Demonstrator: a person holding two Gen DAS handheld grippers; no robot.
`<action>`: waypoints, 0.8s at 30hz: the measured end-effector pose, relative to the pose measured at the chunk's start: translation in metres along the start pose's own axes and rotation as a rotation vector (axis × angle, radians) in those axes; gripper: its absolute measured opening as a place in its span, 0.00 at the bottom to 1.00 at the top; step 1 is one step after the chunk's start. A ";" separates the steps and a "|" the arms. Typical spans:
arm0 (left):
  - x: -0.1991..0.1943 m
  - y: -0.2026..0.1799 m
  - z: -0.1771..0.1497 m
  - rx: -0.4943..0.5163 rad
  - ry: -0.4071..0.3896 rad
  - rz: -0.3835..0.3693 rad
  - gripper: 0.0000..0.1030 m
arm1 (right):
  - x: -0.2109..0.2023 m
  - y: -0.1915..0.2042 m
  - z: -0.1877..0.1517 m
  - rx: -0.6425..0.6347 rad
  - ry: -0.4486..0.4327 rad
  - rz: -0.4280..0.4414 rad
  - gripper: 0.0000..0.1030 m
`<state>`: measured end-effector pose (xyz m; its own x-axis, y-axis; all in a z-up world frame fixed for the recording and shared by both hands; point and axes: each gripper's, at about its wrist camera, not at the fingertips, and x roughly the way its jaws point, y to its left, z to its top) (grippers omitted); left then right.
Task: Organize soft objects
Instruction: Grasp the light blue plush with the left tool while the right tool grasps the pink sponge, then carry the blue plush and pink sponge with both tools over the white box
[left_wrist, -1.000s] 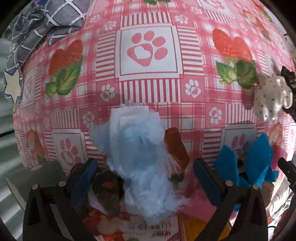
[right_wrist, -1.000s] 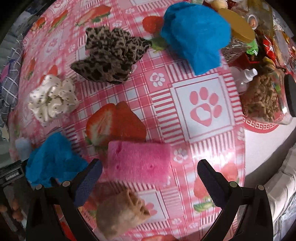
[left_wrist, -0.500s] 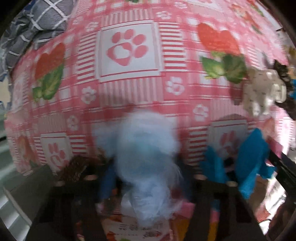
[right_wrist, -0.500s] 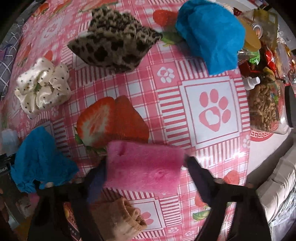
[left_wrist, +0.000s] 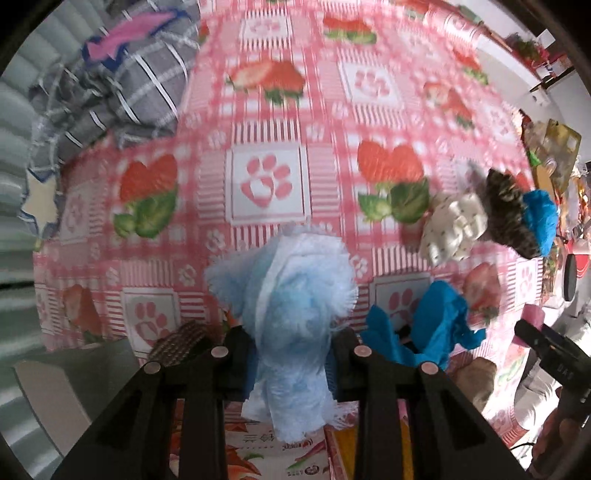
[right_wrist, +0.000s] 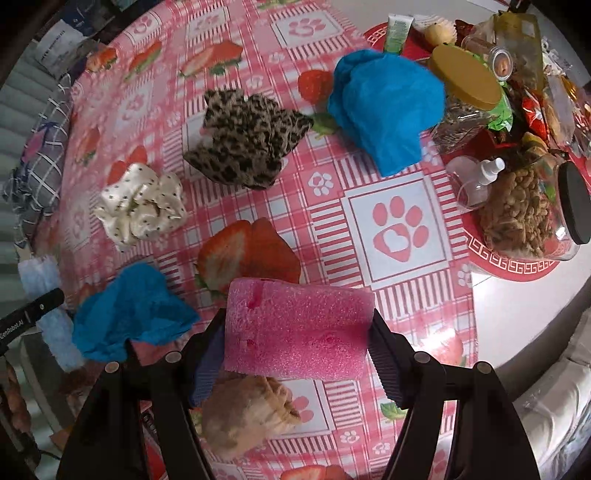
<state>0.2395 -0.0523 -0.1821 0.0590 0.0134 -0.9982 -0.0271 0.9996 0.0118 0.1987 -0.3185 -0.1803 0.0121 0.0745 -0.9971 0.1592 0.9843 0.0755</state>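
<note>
The left gripper (left_wrist: 291, 363) is pinching a fluffy pale-blue wad of fibrous cloth (left_wrist: 291, 306); its jaws have just been closing onto the wad, which is now bulging out above and below them and hanging clear of the pink checked tablecloth with strawberries and paw prints (left_wrist: 266, 184). The right gripper (right_wrist: 297, 352) is clamping a pink rectangular foam sponge (right_wrist: 295, 328) across its long sides, the jaws having just closed in on it, and the sponge is sitting level between the pads, probably so that it does not fold.

A crumpled bright-blue cloth (right_wrist: 129, 314) is lying to the left of the sponge, and a beige crumpled fabric ball (right_wrist: 247, 413) is lying near, under the sponge. Farther off are resting a cream dotted satin scrunchie (right_wrist: 142, 206), a leopard-print scrunchie (right_wrist: 247, 142) and a larger bright-blue bundle (right_wrist: 384, 107), apparently waiting to be sorted.
</note>
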 end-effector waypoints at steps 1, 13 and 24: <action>-0.007 -0.002 0.000 0.004 -0.018 0.004 0.31 | -0.005 -0.002 -0.002 0.002 -0.004 0.003 0.70; -0.083 -0.046 -0.022 0.098 -0.165 -0.098 0.31 | -0.048 -0.034 -0.020 0.032 -0.062 0.025 0.70; -0.141 -0.107 -0.059 0.203 -0.243 -0.248 0.31 | -0.089 -0.051 -0.057 0.073 -0.108 0.040 0.70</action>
<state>0.1756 -0.1623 -0.0464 0.2737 -0.2470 -0.9296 0.2141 0.9579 -0.1915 0.1332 -0.3665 -0.0950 0.1255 0.0915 -0.9879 0.2282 0.9664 0.1185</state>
